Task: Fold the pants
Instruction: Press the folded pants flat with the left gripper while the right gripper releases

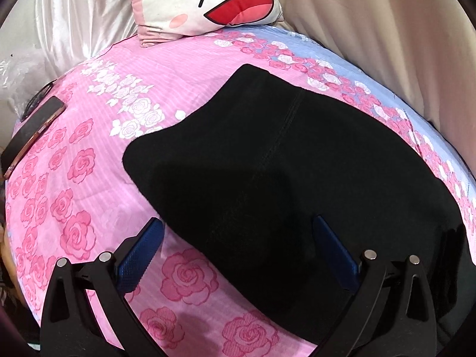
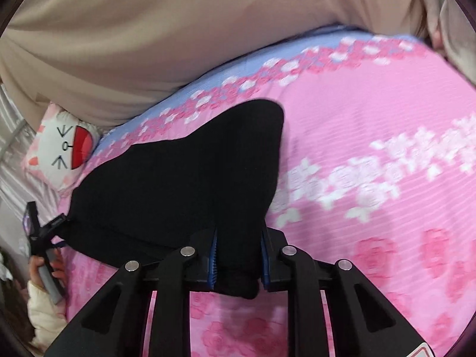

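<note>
Black pants [image 1: 282, 163] lie folded on a pink rose-patterned bedsheet [image 1: 89, 163]. My left gripper [image 1: 238, 232] is open, its blue pads [image 1: 139, 253] wide apart, with the near edge of the pants between them. In the right wrist view, my right gripper [image 2: 238, 255] is shut on a bunched fold of the black pants [image 2: 178, 178] and lifts that edge off the sheet [image 2: 372, 119]. The left gripper [image 2: 44, 232] and the hand holding it show at the far left edge of that view.
A cartoon-face pillow [image 1: 214, 0] sits at the head of the bed, also in the right wrist view [image 2: 62, 151]. A phone [image 1: 32, 131] lies at the bed's left edge. Beige and white curtains [image 2: 178, 44] hang behind the bed.
</note>
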{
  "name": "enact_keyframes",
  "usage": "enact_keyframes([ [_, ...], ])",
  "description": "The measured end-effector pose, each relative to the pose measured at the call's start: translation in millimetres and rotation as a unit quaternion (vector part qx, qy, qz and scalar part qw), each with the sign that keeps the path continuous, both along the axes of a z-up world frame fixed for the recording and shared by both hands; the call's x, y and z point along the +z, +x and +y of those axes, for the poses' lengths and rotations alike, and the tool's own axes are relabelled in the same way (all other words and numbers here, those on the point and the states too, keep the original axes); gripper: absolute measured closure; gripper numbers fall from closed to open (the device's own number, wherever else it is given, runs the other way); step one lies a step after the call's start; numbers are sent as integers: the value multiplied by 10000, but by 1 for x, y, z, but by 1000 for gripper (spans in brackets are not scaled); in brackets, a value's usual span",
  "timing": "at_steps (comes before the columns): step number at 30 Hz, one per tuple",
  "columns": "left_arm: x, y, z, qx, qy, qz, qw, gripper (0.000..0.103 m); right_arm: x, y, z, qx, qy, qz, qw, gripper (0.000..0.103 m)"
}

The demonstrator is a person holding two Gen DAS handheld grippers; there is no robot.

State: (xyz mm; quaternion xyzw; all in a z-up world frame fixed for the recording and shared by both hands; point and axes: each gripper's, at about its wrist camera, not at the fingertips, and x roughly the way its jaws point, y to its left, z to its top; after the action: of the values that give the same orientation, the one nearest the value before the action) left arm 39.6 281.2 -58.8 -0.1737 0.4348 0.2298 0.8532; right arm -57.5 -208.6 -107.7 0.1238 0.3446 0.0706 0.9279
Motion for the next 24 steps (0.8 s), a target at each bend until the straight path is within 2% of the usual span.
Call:
enact_keyframes([
  [4,4,-3,-9,-103,82,16,9999,5,7,-11,-11,16,-502,-69,9987,86],
  [7,10,-7,-16,-207,118,-40,9997,5,16,-17,-25,-84,-633,-166,9978,87],
  [9,10,-10,-17,-209,88,-80,9997,5,23,-24,-42,-350,-769,-225,9962,90],
  [10,9,-11,-17,-183,11,-77,9998,5,25,-28,-52,-534,-833,-227,9948,97],
  [11,6,-10,-16,-158,-77,-73,9998,5,28,-34,-70,-861,-946,-215,9915,97],
  [12,3,-9,-15,-159,-204,-90,9996,5,28,-36,-78,-928,-969,-164,9908,98],
  [13,-2,-7,-17,-156,-256,-71,9995,5,25,-38,-91,-909,-970,0,9911,103],
  [15,-3,-3,-25,-175,-35,-61,9998,5,25,-44,-96,-1188,-1259,11,9849,103],
  [16,-4,0,-28,-138,7,-50,9999,5,30,-52,-99,-1227,-1128,-118,9859,100],
  [17,-4,0,-28,-85,-44,-74,9999,5,34,-57,-101,-1243,-1010,-261,9868,92],
  [19,-2,0,-25,54,-196,-152,9997,5,46,-70,-94,-1079,-892,-559,9886,86],
  [20,-1,0,-22,98,-277,-194,9994,5,51,-72,-84,-870,-875,-647,9902,68],
  [21,-1,0,-21,109,-306,-206,9993,5,55,-71,-66,-476,-863,-717,9925,55],
  [22,-1,0,-21,114,-327,-215,9992,5,57,-67,-49,-192,-882,-745,9931,35],
  [24,0,-1,-22,118,-299,-206,9993,5,52,-57,8,729,-1074,-805,9883,32],
])
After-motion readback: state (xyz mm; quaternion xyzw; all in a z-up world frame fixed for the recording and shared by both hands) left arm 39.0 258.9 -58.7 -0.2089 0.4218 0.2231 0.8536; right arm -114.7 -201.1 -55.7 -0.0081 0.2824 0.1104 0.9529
